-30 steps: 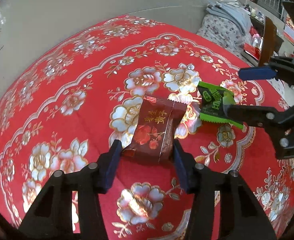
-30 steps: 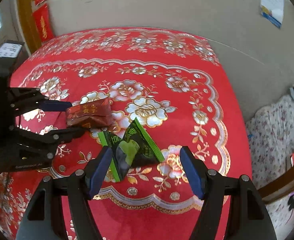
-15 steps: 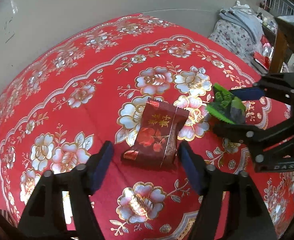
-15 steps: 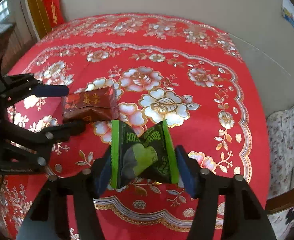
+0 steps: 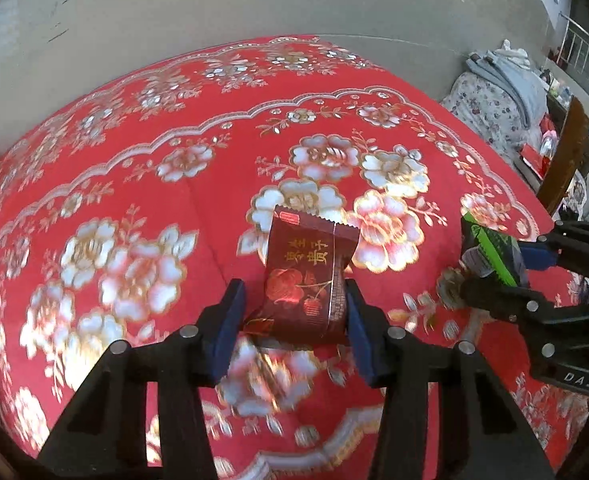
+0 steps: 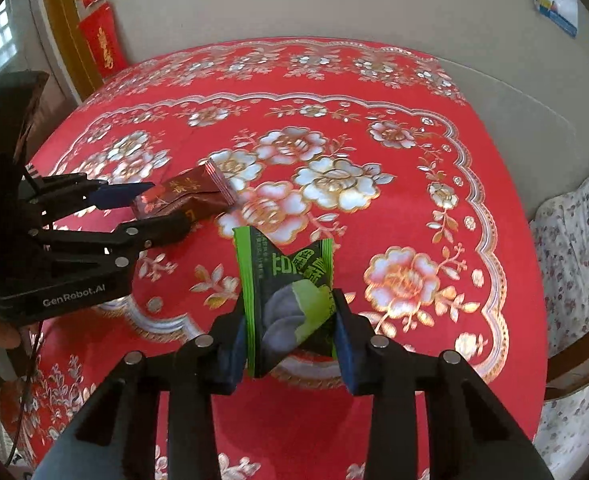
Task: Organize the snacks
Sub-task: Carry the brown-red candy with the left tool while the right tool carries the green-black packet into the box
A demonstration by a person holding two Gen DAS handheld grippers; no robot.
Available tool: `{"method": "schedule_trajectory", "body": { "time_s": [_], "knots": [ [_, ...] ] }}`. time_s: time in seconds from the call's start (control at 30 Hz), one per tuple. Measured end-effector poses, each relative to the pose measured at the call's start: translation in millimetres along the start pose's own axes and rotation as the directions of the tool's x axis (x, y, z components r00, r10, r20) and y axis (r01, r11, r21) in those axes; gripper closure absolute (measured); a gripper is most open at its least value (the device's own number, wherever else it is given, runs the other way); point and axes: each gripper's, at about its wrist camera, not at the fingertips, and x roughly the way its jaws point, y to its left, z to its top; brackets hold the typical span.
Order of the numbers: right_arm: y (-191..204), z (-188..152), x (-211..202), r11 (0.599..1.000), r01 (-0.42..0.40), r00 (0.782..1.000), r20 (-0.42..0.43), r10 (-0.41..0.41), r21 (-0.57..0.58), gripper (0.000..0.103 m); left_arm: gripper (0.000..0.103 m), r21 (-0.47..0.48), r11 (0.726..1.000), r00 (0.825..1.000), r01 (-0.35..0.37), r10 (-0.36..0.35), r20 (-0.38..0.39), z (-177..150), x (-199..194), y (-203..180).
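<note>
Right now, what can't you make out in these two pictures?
- Red packet: its lower end, hidden between the left gripper fingers, left view.
- Green packet: small print too fine to read, right view; mostly hidden by the right gripper in the left view.
- Tablecloth: near part blurred, left view.

dark red snack packet [image 5: 308, 280]: lifted | green snack packet [image 6: 290, 300]: lifted

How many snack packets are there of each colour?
Dark red snack packet: 1, in the left claw
Green snack packet: 1, in the right claw
Total: 2
</note>
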Motion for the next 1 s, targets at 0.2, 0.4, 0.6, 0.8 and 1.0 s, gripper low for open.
{"method": "schedule_trajectory", "body": {
  "time_s": [0.2, 0.4, 0.6, 0.8, 1.0],
  "knots": [
    [17.7, -11.6, -8.1, 1.0, 0.028, 0.999, 0.022, -0.028, 0.0, 0.066, 0.053, -0.047, 0.998, 0.999, -0.032, 0.033, 0.011, -24.7, -19.5, 1.9],
    [42.9, -23.2, -19.0, 0.999, 0.037, 0.998, 0.059, -0.036, -0.007, 0.066, 0.053, -0.091, 0.992, 0.995, -0.086, 0.091, 0.048, -55.3, -45.9, 7.3],
    [69.1, -33.5, -25.8, 1.0, 0.0, 0.996, 0.085, 0.001, -0.013, 0.066, 0.053, -0.12, 0.985, 0.988, -0.125, 0.135, 0.081, -84.3, -73.0, 12.9],
    [99.1, -44.3, -28.9, 0.999, -0.035, 0.994, 0.1, 0.038, -0.03, 0.066, 0.053, -0.143, 0.974, 0.977, -0.174, 0.189, 0.095, -111.5, -95.0, 20.3],
    [126.5, -51.0, -30.8, 0.997, -0.06, 0.992, 0.108, 0.066, -0.053, 0.066, 0.053, -0.177, 0.958, 0.963, -0.226, 0.247, 0.111, -135.3, -115.9, 32.0]
  ]
}}
